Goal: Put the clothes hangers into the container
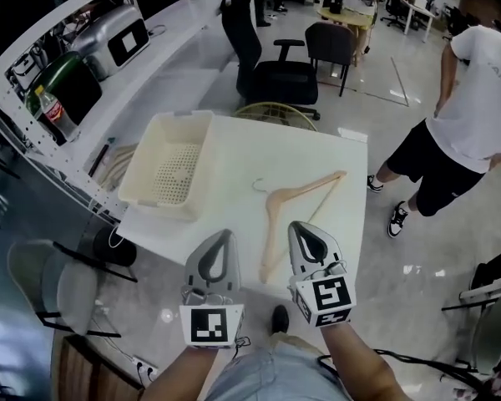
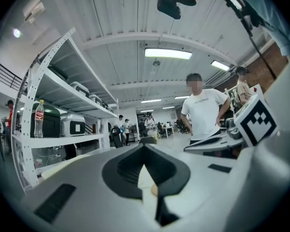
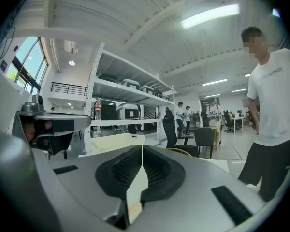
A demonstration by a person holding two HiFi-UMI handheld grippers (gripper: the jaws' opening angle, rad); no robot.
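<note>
Approach stage, before any grasp. The left gripper (image 1: 220, 239) and the right gripper (image 1: 303, 230) are hovering side by side over the near edge of the white table (image 1: 334, 224), both pointing roughly level toward its far side. In each gripper view the jaws are sitting closed, pad against pad, with nothing between them: left gripper (image 2: 145, 154), right gripper (image 3: 141, 159). The wooden clothes hanger (image 1: 275, 200) is lying flat on the table just beyond and between the two grippers, its metal hook pointing toward the cream container (image 1: 140, 161), which is standing at the table's left side, apart from the hanger and apparently empty. No hanger is yet lying in the container, so the task is judged to be at its start. The next move is calling for one gripper to open, descend onto an arm of the hanger, and close on the thin wood before lifting it leftward over the container's rim.
</note>
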